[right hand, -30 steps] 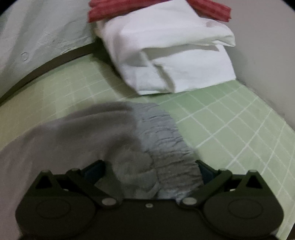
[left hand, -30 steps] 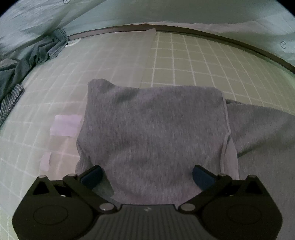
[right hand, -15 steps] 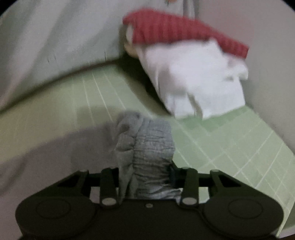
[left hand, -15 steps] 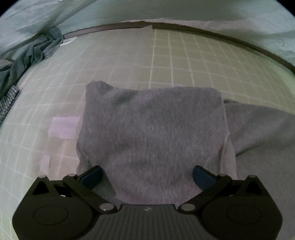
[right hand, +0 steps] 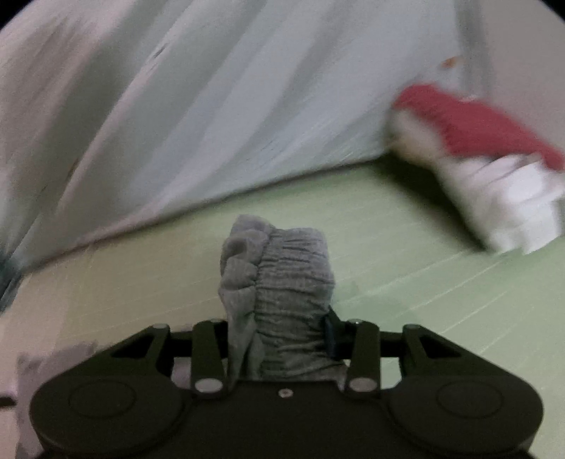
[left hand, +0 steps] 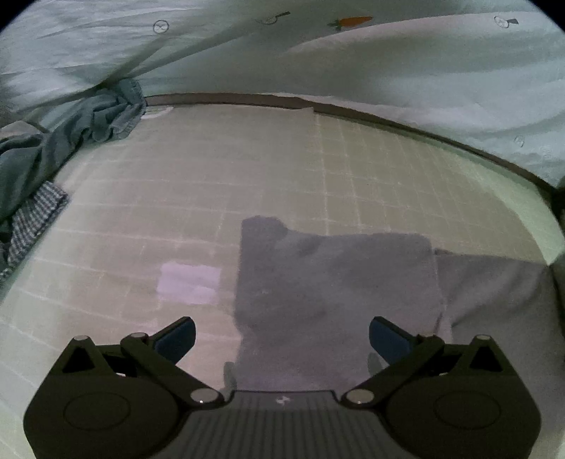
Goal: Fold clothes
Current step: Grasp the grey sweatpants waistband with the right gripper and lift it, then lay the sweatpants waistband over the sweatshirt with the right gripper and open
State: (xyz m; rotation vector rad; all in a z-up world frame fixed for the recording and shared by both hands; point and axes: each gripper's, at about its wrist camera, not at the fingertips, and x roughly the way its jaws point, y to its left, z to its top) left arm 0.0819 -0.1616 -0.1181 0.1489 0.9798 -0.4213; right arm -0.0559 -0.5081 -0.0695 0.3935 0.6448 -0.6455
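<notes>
Right wrist view shows the right hand-held gripper (right hand: 282, 339) pinching the ribbed waistband of the grey knit garment (left hand: 339, 282), partly folded on the green gridded mat (left hand: 212, 169), while the left hand-held gripper (left hand: 281, 333) hovers spread; folding looks unfinished.

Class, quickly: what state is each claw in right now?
Left claw: open, holding nothing.
Right claw: shut on the grey garment's ribbed edge.

I see a pale green mat w/ white grid lines (left hand: 388, 169) as work surface, dark border at far edge. Behind it a light bedsheet (left hand: 388, 70) w/ small prints, incl. a carrot (left hand: 351, 22). Light is dim.
</notes>
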